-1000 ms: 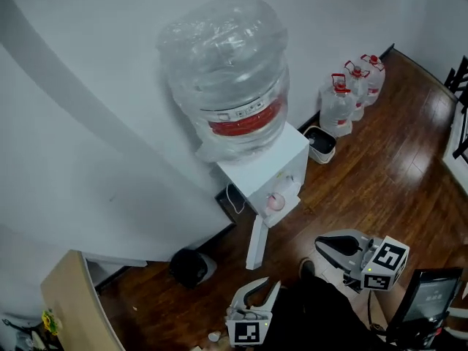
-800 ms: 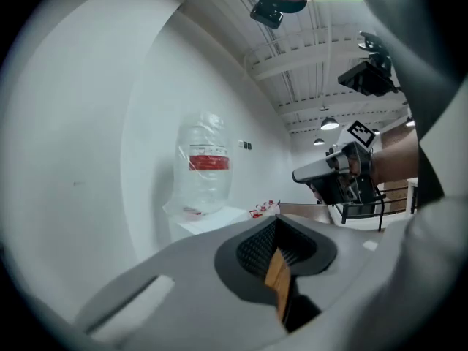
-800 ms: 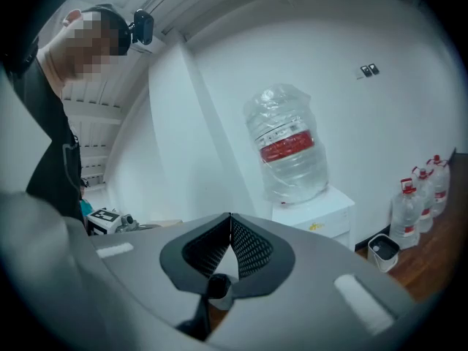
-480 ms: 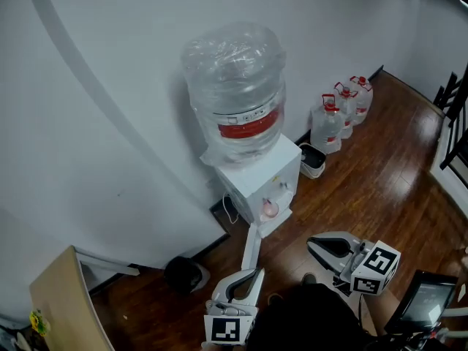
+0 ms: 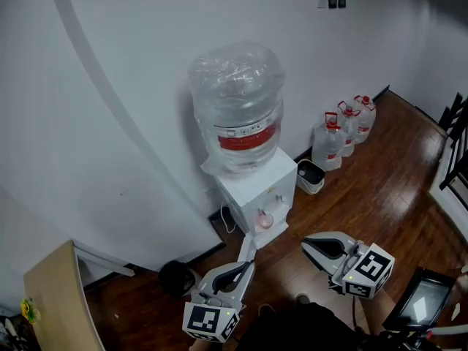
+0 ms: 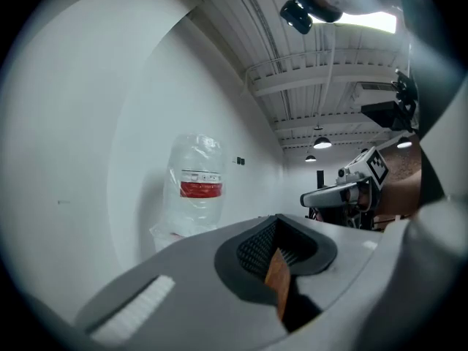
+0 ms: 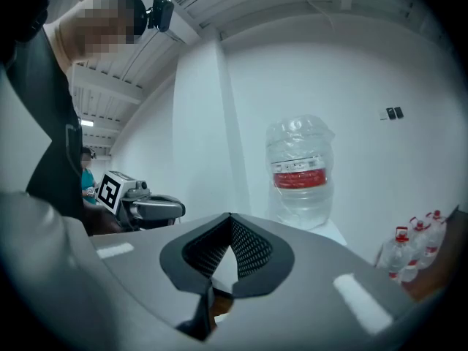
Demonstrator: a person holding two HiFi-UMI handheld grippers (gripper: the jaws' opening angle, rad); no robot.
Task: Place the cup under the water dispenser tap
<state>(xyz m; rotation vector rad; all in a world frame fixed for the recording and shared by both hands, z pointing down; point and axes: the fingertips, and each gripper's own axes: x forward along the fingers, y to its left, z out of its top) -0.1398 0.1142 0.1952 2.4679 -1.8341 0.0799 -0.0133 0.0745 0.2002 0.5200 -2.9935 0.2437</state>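
The water dispenser stands against the white wall, a white cabinet with a large clear bottle upended on top. The bottle bears a red label band and is wrapped in crinkled clear plastic. A small pink cup sits on the ledge at the front of the cabinet, low down by the taps. It is too small in the head view to tell whether it stands exactly under a tap.

Both grippers hang over the wooden floor, in front of the dispenser and well apart from the cup. The left gripper points towards the foot of the cabinet. Its fingers are pressed together with nothing between them; only a brown sliver shows past the pads. The right gripper lies roughly level, to the right of the left one. Its fingers are also together and hold nothing.

To the right of the dispenser, along the wall, are a small white bin and three clear water jugs with red caps. A dark round object lies on the floor to the dispenser's left, and a light wooden tabletop cuts across the lower left corner. A black wall switch sits high on the wall.
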